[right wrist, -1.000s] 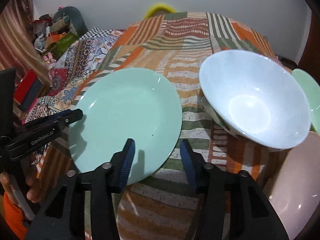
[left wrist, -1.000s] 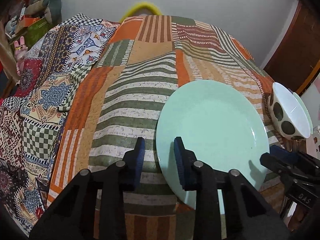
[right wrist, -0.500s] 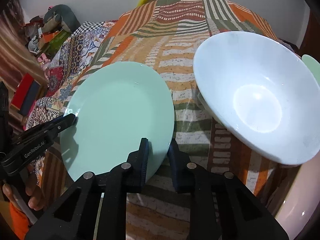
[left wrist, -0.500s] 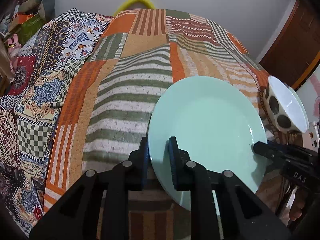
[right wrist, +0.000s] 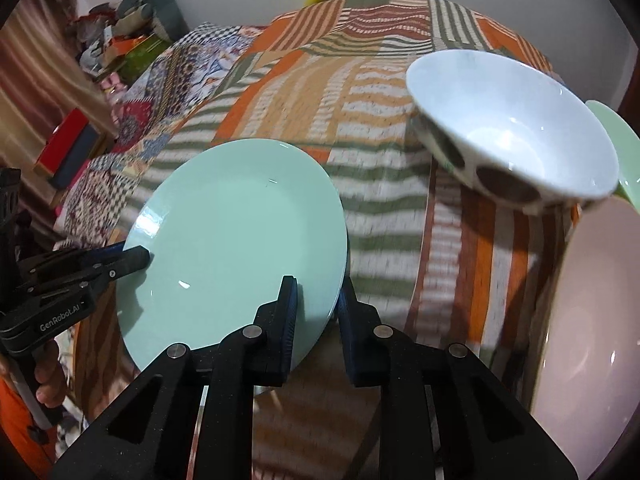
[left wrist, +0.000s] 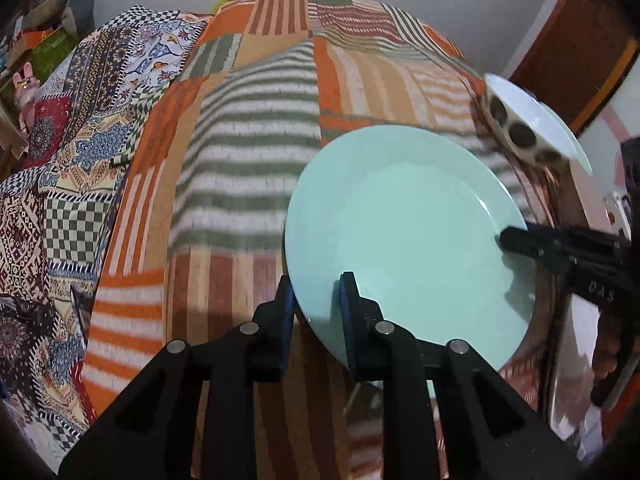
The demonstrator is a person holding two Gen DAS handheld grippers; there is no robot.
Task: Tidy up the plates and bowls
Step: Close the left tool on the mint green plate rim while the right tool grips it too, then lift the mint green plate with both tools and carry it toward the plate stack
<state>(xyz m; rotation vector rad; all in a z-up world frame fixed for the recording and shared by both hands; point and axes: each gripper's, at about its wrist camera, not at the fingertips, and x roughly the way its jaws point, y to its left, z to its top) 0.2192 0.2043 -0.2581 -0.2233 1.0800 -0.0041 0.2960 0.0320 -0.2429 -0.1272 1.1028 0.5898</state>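
Note:
A mint green plate point(left wrist: 400, 220) hangs tilted over the striped quilt, with a gripper on each side of it. My left gripper point(left wrist: 318, 284) has the plate's near rim between its blue pads; its jaws are opening slightly while the pads still touch the rim. My right gripper point(right wrist: 318, 284) is shut on the opposite rim of the plate point(right wrist: 240, 232). Each view also shows the other gripper on the plate: the left gripper point(right wrist: 136, 258) and the right gripper point(left wrist: 508, 238). A white bowl with dark spots point(right wrist: 512, 124) sits to the right.
A pale pink dish point(right wrist: 592, 320) lies at the right edge, and a second green plate point(right wrist: 622, 140) peeks out behind the spotted bowl point(left wrist: 524, 128). The patchwork quilt point(left wrist: 240, 140) covers the bed. Toys and boxes point(right wrist: 120, 40) crowd the far left.
Both grippers went from open beside the plate to shut on its rim. The plate has since come up off the quilt, and the background is now blurred by the motion.

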